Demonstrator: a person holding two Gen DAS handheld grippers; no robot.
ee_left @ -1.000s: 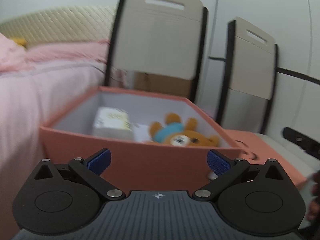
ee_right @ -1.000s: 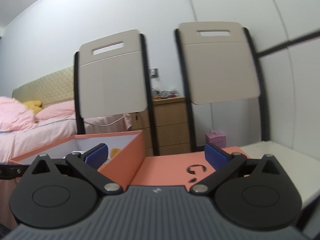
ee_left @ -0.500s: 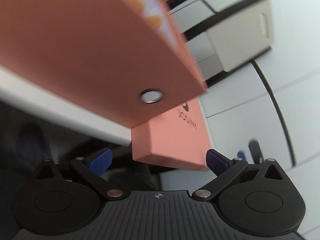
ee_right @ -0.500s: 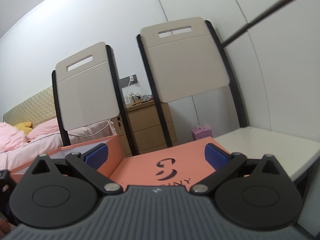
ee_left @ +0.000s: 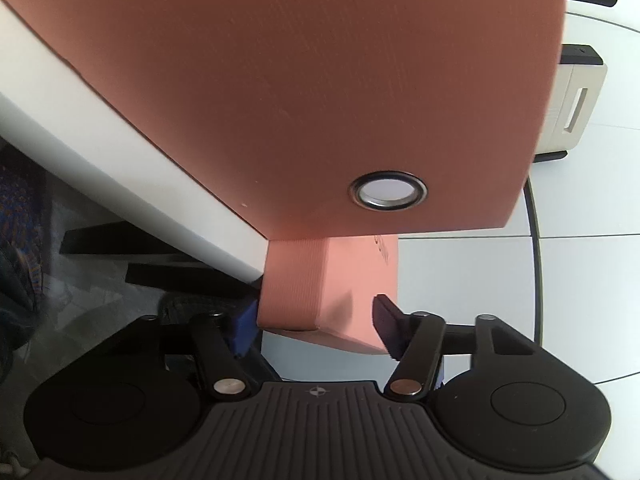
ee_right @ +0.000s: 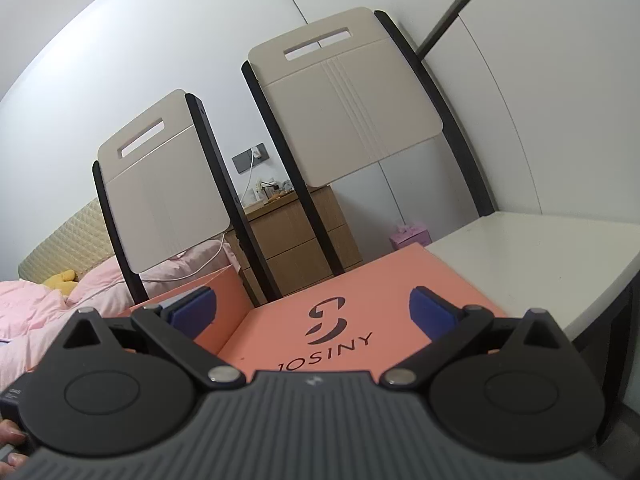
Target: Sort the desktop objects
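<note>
- Closer now, the left gripper (ee_left: 316,322) straddles a corner of the flat salmon cardboard lid (ee_left: 340,280), fingers narrowed but apart.
- Right gripper (ee_right: 312,308) hovers spread wide over that lid.

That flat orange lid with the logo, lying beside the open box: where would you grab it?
By its near edge. The lid lies flat on the white table, so only its thin rim offers opposing faces. The left tool already straddles a corner that overhangs the table edge, one finger above, one below.
</note>
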